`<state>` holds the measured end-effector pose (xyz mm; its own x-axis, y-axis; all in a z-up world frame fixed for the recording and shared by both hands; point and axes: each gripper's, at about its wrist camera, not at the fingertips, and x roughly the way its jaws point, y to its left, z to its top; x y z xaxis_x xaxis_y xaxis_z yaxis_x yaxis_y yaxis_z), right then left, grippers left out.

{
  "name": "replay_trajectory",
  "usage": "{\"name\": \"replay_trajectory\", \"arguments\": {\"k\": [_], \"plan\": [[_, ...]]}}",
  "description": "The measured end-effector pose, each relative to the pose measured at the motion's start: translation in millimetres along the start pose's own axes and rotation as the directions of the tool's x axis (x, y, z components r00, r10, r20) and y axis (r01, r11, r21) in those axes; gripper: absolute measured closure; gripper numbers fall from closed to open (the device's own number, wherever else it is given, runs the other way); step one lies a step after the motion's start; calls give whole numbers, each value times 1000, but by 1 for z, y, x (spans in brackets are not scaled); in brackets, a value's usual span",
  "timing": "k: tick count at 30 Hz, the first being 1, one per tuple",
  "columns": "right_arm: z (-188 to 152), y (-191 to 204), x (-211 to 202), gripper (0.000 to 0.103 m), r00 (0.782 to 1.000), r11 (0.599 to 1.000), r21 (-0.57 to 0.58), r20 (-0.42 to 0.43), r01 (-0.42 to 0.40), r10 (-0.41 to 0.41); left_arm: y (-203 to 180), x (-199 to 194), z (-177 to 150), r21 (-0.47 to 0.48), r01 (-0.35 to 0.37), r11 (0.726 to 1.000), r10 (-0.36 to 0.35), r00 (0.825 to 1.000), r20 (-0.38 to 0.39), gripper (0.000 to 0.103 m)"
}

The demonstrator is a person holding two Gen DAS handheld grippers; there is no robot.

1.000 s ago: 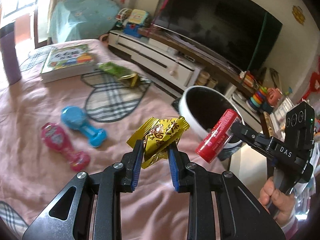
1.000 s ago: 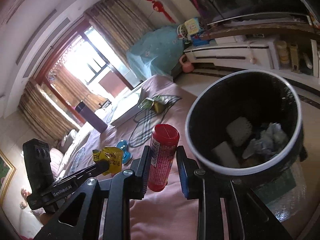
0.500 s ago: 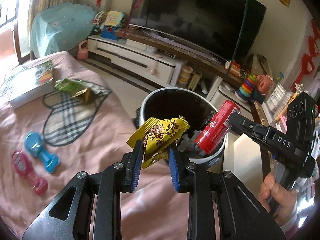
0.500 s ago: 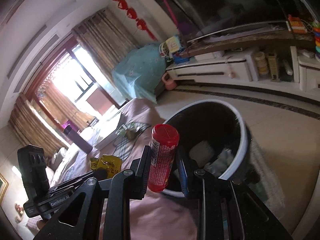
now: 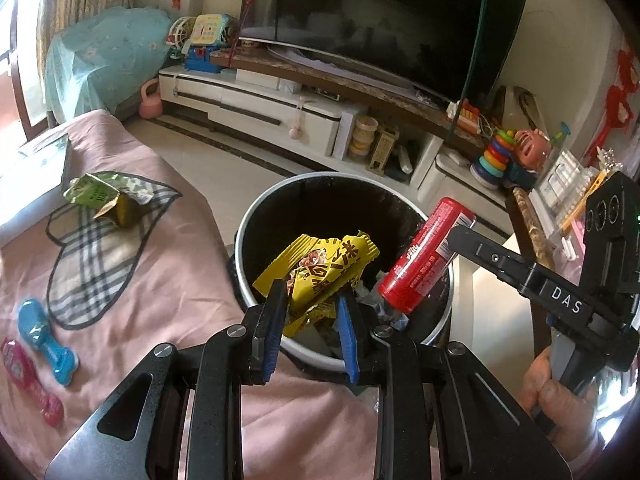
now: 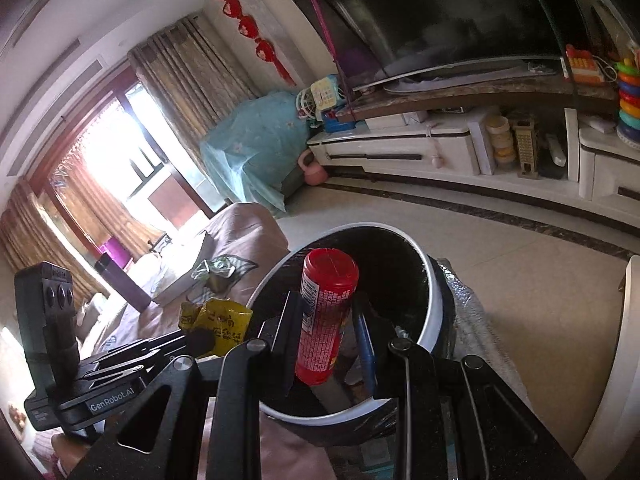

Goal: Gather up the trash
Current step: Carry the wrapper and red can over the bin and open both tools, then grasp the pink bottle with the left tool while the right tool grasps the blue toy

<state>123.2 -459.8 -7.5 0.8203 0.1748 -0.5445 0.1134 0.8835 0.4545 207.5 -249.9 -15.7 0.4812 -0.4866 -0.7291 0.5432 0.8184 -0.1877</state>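
My left gripper (image 5: 310,300) is shut on a crumpled yellow snack wrapper (image 5: 320,268) and holds it over the near rim of the black trash bin with a white rim (image 5: 256,220). My right gripper (image 6: 326,320) is shut on a red cylindrical can (image 6: 326,316) and holds it above the bin (image 6: 436,308). The can (image 5: 426,268) hangs tilted over the bin's right side in the left wrist view. Paper scraps lie inside the bin. A green wrapper (image 5: 100,196) lies on the pink bed cover.
The pink bed (image 5: 120,280) carries a plaid heart cloth (image 5: 96,264), a blue toy (image 5: 44,336), a pink toy (image 5: 24,384) and a book. A white TV cabinet (image 5: 256,116) with a large TV stands behind. A white surface (image 5: 496,320) lies right of the bin.
Both grippers have moved from over the bed to over the bin, still holding the wrapper and the can. The bin now fills the middle of both views.
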Motion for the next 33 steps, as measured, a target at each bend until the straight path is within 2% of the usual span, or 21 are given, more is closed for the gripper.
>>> {"name": "replay_trajectory", "arguments": {"k": [11,15,17,18,19,20,25,28,32,33], "plan": [[2,-10,10,77,999,1000,4,-32,19,-19,-5,18,4,-2,0,1000,0,999,-35,77],[3,-13,14,77,999,1000,7,-45,29,-28,-5,19,5,-12,0,1000,-1,999,-40,71],[3,-15,15,73,998,1000,13,-53,23,-22,-6,19,5,-8,7,1000,-8,999,-40,68],[4,-15,16,73,998,1000,11,-53,19,-19,-6,18,4,-5,5,1000,-5,999,-39,63],[4,-13,14,68,999,1000,6,-50,19,-19,-6,16,4,-3,5,1000,-5,999,-35,57],[4,-13,13,57,999,1000,4,-46,17,-17,-6,14,3,-2,4,1000,-4,1000,-29,55],[3,-5,5,49,1000,1000,-5,-22,0,0,3,1,-5,-14,-11,1000,11,1000,-11,38],[1,2,-1,41,1000,1000,-12,-10,-12,12,14,-11,-15,-36,-21,999,21,1000,-1,38],[-5,19,-6,22,999,998,-42,2,-38,39,32,-26,-34,-69,-47,996,48,999,3,37],[-6,24,-7,20,999,998,-52,1,-45,45,38,-31,-39,-82,-54,995,54,999,4,37]]}}
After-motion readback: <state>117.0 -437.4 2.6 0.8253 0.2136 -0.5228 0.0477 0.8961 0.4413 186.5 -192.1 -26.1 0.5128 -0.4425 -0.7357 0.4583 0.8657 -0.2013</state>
